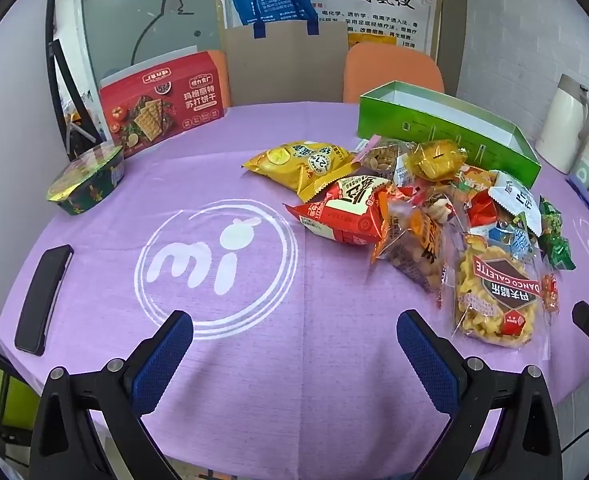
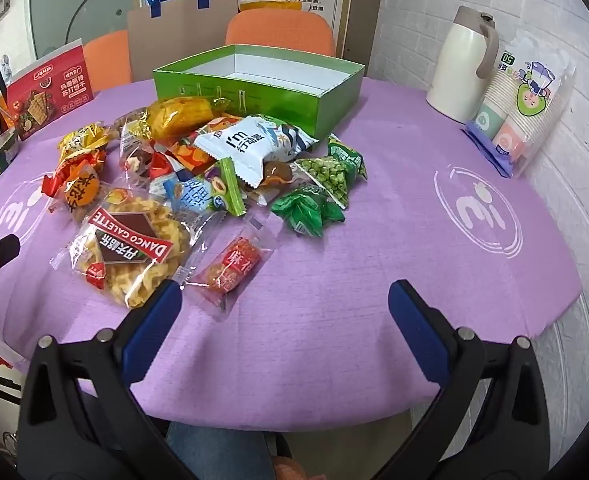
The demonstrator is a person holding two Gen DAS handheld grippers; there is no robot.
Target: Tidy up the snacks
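From the left wrist we see our left claw (image 1: pixel 294 338) spread wide over the bare bench (image 1: pixel 254 360), the snack pile (image 1: pixel 414 216) at two o'clock. From the right wrist, our right claw (image 2: pixel 285 304) gapes empty (snack pile (image 2: pixel 198 176) at eleven o'clock, green box (image 2: pixel 254 92) behind it).

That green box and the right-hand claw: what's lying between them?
The snack pile; nearest the right gripper lies a small red packet. Behind the pile stands the green box. The right wrist view shows it.
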